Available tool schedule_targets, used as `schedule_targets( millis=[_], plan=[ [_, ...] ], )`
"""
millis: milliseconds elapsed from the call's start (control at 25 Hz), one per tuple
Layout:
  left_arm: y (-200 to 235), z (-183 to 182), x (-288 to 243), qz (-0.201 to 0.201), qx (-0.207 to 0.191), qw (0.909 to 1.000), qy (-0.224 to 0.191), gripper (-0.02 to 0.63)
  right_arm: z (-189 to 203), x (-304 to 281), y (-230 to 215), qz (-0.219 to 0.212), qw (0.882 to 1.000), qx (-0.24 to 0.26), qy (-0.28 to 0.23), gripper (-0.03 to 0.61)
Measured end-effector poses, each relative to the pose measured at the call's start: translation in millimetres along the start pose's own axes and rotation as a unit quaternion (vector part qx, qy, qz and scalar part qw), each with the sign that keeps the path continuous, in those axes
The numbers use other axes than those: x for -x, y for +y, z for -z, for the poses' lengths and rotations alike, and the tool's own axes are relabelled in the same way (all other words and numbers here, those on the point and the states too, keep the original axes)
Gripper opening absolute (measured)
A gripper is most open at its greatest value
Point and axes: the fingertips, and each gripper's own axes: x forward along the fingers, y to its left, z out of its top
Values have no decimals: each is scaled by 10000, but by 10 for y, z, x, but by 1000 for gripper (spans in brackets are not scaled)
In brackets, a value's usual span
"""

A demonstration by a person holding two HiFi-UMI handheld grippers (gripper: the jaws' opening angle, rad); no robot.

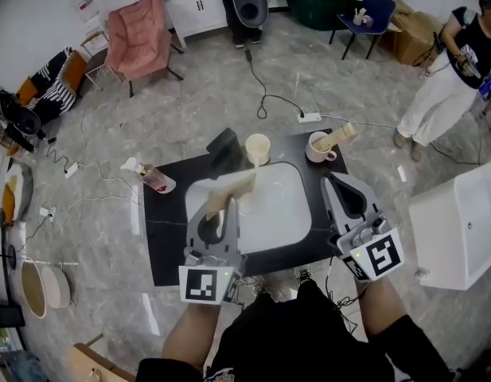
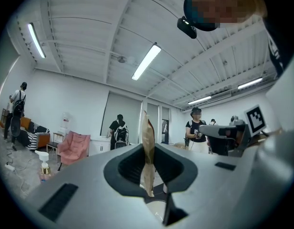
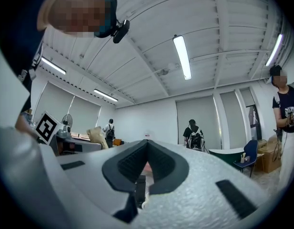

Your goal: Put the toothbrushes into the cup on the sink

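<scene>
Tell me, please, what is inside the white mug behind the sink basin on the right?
A tan paper-wrapped toothbrush leans in the white mug, its top poking out to the right. Its lower end and the mug's bottom are hidden by the wall.

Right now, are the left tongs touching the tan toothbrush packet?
Touching. The left gripper view shows the left tongs closed on the tan toothbrush packet, with its thin edge pinched between both pads.
</scene>
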Motion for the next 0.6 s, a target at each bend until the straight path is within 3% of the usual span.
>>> schedule_targets(
  millis=[320, 600],
  plan=[
    [29, 24, -381, -54, -106, 9998, -143, 46, 160, 10, -168, 69, 9998, -114, 167, 6],
    [72, 282, -755, -122, -231, 9995, -175, 46, 426, -28, -285, 63, 9991, -214, 350, 6]
  ],
)
